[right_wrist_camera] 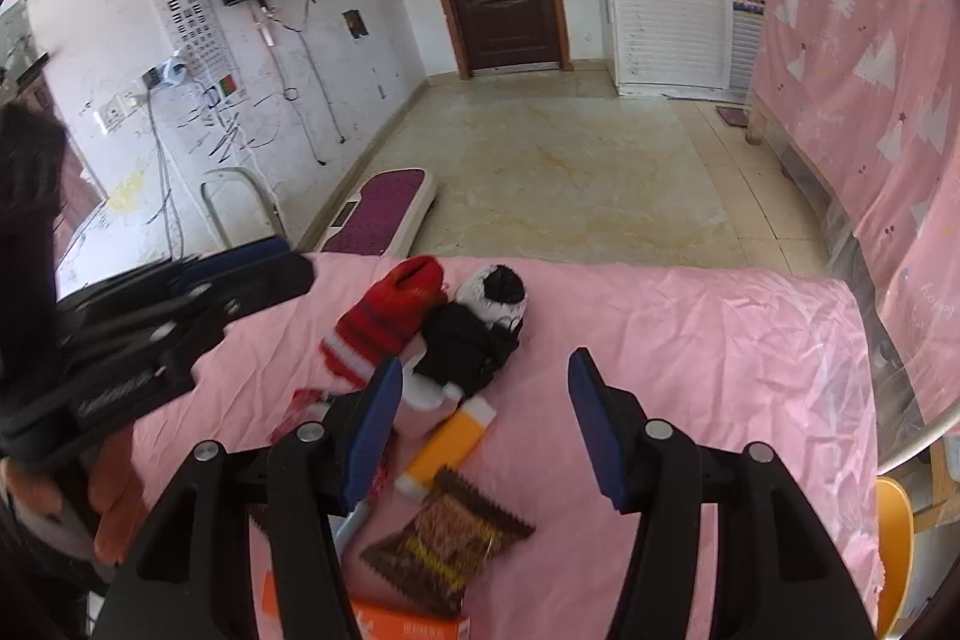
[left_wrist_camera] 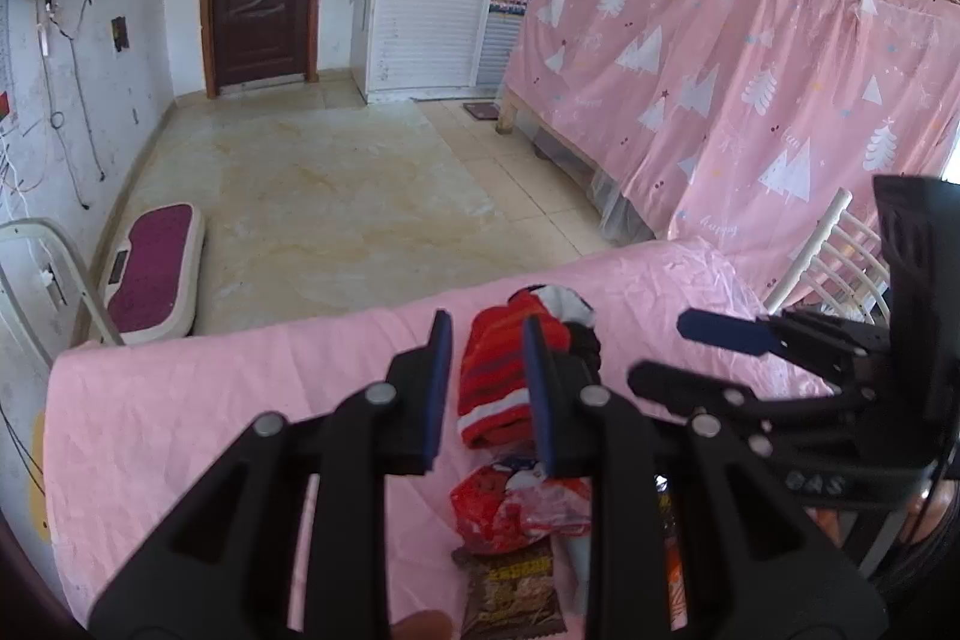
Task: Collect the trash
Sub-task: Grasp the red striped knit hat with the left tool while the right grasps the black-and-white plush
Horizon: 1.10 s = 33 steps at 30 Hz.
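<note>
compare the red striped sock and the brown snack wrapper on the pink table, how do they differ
The red striped sock is soft knitted cloth, red with white bands; the brown snack wrapper is a flat, glossy packet with zigzag-cut ends and yellow print. The sock lies farther from the cameras, touching a black-and-white sock; the wrapper lies nearer, by an orange tube. Both rest loose on the pink tablecloth, ungripped.

Trash items lying on pink-covered surface (right_wrist_camera: 690,340). Brown snack wrapper (right_wrist_camera: 447,550), zigzag-edged, yellow print, lying flat and tilted, nr front edge. Orange tube w/ white ends (right_wrist_camera: 447,445) resting diagonally just beyond it, touching or nearly so. Red crinkled plastic wrapper (left_wrist_camera: 522,508) sitting crumpled just beyond brown wrapper in left view. Orange carton (right_wrist_camera: 408,628) showing partly at frame bottom, lying flat; rest cut off.
</note>
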Each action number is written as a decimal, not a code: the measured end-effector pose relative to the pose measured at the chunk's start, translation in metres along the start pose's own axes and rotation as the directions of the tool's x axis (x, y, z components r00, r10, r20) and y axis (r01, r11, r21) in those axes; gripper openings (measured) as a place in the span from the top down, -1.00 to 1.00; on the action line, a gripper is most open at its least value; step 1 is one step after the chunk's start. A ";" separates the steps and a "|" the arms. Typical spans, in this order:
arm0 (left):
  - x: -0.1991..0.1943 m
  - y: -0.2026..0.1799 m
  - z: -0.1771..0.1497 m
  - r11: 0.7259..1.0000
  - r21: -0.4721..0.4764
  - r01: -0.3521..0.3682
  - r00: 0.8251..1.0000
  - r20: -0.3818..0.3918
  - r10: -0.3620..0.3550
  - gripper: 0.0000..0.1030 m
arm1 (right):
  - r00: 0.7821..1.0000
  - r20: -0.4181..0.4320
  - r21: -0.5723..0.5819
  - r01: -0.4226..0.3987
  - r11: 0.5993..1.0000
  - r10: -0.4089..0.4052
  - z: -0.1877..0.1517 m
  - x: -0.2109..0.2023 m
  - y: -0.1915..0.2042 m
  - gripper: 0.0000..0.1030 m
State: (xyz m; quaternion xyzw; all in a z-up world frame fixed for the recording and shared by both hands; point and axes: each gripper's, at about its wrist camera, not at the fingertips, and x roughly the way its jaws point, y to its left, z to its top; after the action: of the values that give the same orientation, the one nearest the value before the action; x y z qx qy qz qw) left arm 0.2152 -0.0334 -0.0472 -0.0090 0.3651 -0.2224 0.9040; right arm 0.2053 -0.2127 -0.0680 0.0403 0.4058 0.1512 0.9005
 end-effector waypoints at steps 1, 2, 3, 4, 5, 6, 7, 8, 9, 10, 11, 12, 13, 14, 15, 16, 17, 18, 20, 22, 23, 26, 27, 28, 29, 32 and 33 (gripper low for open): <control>0.002 0.000 0.000 1.000 0.003 0.015 1.000 -0.016 -0.015 0.56 | 1.000 0.000 0.017 -0.006 1.000 0.006 0.003 0.003 -0.001 0.07; 0.005 -0.001 0.000 1.000 0.001 0.024 0.999 -0.028 -0.024 0.56 | 1.000 -0.001 0.028 -0.008 1.000 0.008 0.005 0.006 -0.001 0.07; 0.008 -0.002 0.000 0.999 0.003 0.032 0.999 -0.042 -0.032 0.53 | 1.000 0.001 0.040 0.002 0.999 -0.002 0.007 0.008 -0.002 0.07; 0.012 -0.004 0.000 0.999 0.010 0.036 0.998 -0.055 -0.035 0.22 | 1.000 0.008 0.053 0.015 0.998 -0.015 0.009 0.008 -0.003 0.08; 0.015 -0.007 0.000 0.999 0.019 0.039 0.998 -0.059 -0.038 -0.19 | 1.000 0.012 0.063 0.027 0.998 -0.028 0.009 0.009 -0.005 0.08; 0.017 -0.010 0.000 0.999 0.029 0.036 0.998 -0.052 -0.035 -0.24 | 0.999 0.017 0.072 0.044 0.996 -0.045 0.009 0.008 -0.007 0.07; 0.019 -0.012 0.000 0.999 0.040 0.036 0.998 -0.055 -0.034 -0.24 | 0.998 0.023 0.079 0.064 0.995 -0.066 0.009 0.007 -0.009 0.07; 0.023 -0.015 0.001 0.998 0.047 0.040 0.997 -0.065 -0.036 -0.24 | 0.997 0.025 0.083 0.073 0.994 -0.075 0.008 0.006 -0.012 0.07; 0.027 -0.017 0.000 0.998 0.048 0.043 0.996 -0.074 -0.039 -0.24 | 0.996 0.022 0.088 0.086 0.992 -0.088 0.008 0.006 -0.015 0.07; 0.030 -0.017 0.000 0.998 0.050 0.043 0.996 -0.081 -0.039 -0.24 | 0.995 0.018 0.095 0.096 0.991 -0.098 0.008 0.006 -0.018 0.07; 0.033 -0.017 -0.001 0.998 0.054 0.039 0.995 -0.089 -0.034 -0.24 | 0.995 0.015 0.098 0.101 0.990 -0.103 0.008 0.006 -0.021 0.07; 0.038 -0.017 -0.002 0.998 0.057 0.032 0.995 -0.101 -0.026 -0.24 | 0.994 0.009 0.097 0.109 0.989 -0.110 0.008 0.007 -0.022 0.07; 0.042 -0.016 -0.003 0.998 0.054 0.029 0.993 -0.115 -0.023 -0.24 | 0.993 0.006 0.094 0.114 0.989 -0.115 0.009 0.008 -0.023 0.07; 0.046 -0.014 -0.003 0.998 0.048 0.030 0.991 -0.130 -0.023 -0.18 | 0.993 0.005 0.093 0.117 0.989 -0.118 0.010 0.010 -0.022 0.07; 0.050 -0.013 -0.005 0.999 0.047 0.028 0.989 -0.146 -0.021 -0.09 | 0.993 0.003 0.091 0.116 0.989 -0.117 0.010 0.011 -0.022 0.07; 0.052 -0.012 -0.008 0.999 0.047 0.028 0.987 -0.161 -0.020 0.12 | 0.994 0.000 0.089 0.113 0.990 -0.113 0.010 0.013 -0.022 0.07; 0.055 -0.011 -0.009 0.998 0.043 0.036 0.984 -0.175 -0.028 0.29 | 0.994 -0.005 0.088 0.107 0.990 -0.107 0.011 0.014 -0.022 0.07; 0.056 -0.009 -0.011 0.998 0.039 0.046 0.983 -0.181 -0.038 0.39 | 0.995 -0.011 0.089 0.100 0.991 -0.099 0.012 0.017 -0.022 0.07; 0.056 -0.004 -0.011 0.998 0.027 0.063 0.981 -0.184 -0.056 0.68 | 0.997 -0.023 0.094 0.079 0.992 -0.077 0.015 0.023 -0.021 0.07; 0.053 0.001 -0.010 0.998 -0.004 0.063 0.982 -0.177 -0.063 0.75 | 0.998 -0.035 0.100 0.053 0.994 -0.049 0.017 0.028 -0.019 0.07; 0.051 0.004 -0.010 0.998 -0.016 0.057 0.984 -0.170 -0.059 0.77 | 0.999 -0.038 0.102 0.038 0.994 -0.035 0.019 0.030 -0.017 0.07; 0.042 0.014 -0.008 0.997 -0.059 0.046 0.988 -0.143 -0.053 0.77 | 0.999 -0.044 0.094 0.004 0.996 0.000 0.022 0.036 -0.008 0.04; 0.037 0.017 -0.008 0.998 -0.061 0.028 0.991 -0.127 -0.035 0.77 | 0.999 -0.050 0.092 -0.002 0.996 0.007 0.023 0.039 -0.006 0.03; 0.034 0.020 -0.007 0.997 -0.068 0.023 0.993 -0.118 -0.031 0.77 | 0.998 -0.060 0.092 -0.011 0.996 0.016 0.025 0.043 -0.005 0.03; 0.030 0.023 -0.006 0.997 -0.073 0.018 0.993 -0.112 -0.026 0.77 | 0.997 -0.070 0.095 -0.019 0.995 0.026 0.027 0.047 -0.003 0.03; 0.021 0.026 -0.004 0.997 -0.081 -0.006 0.996 -0.088 -0.002 0.77 | 0.993 -0.109 0.102 -0.031 0.994 0.042 0.030 0.061 0.002 0.03; 0.019 0.028 -0.004 0.996 -0.087 -0.014 0.997 -0.082 0.007 0.77 | 0.992 -0.122 0.107 -0.032 0.994 0.045 0.029 0.066 0.002 0.03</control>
State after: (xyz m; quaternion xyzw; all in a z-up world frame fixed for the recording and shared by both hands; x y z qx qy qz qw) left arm 0.2355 -0.0153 -0.0675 -0.0378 0.4112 -0.2016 0.8881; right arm 0.2676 -0.1892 -0.0950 0.0859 0.4675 0.1492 0.8671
